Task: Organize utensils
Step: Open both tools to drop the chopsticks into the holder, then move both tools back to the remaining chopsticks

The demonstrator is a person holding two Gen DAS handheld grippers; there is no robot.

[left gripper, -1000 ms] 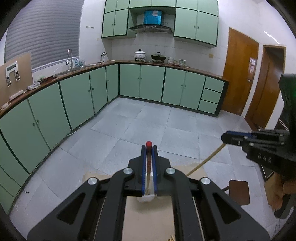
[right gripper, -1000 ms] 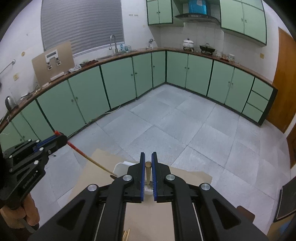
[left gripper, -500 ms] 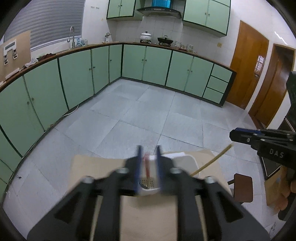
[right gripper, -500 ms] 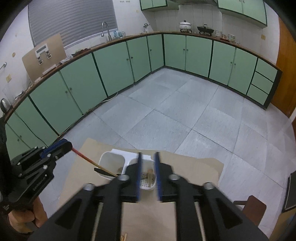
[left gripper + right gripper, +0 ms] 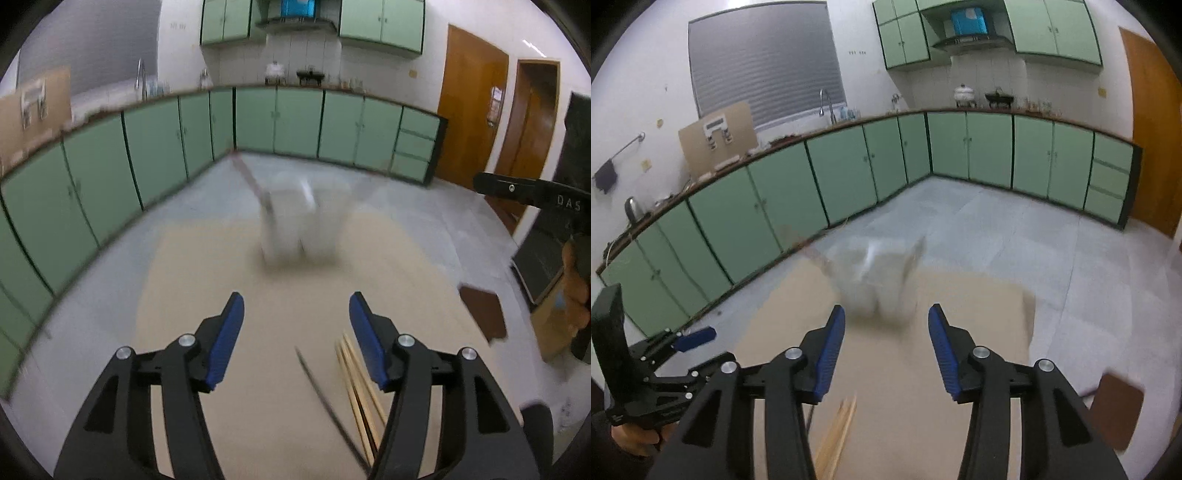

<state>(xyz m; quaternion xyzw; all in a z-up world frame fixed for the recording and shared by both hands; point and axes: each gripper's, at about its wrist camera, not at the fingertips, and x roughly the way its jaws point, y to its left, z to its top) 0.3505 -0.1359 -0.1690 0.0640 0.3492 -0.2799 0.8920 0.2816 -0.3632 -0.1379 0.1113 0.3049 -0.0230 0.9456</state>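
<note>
A white utensil holder (image 5: 301, 221) stands blurred at the far end of the beige table (image 5: 207, 266), with a red-tipped chopstick (image 5: 247, 175) and a pale one leaning out of it. It also shows in the right wrist view (image 5: 877, 277). My left gripper (image 5: 296, 332) is open and empty, low over the table. Several wooden chopsticks (image 5: 356, 387) and a dark utensil (image 5: 325, 398) lie beside its right finger. My right gripper (image 5: 886, 349) is open and empty; wooden chopsticks (image 5: 838, 432) lie below it.
The right gripper shows at the right edge of the left wrist view (image 5: 532, 194); the left gripper shows at the lower left of the right wrist view (image 5: 665, 354). A brown stool (image 5: 1115, 406) stands off the table's right edge. Green cabinets (image 5: 812, 184) line the walls.
Both grippers have opened, let go of the chopsticks into the white holder, and pulled back and down toward the near end of the table.
</note>
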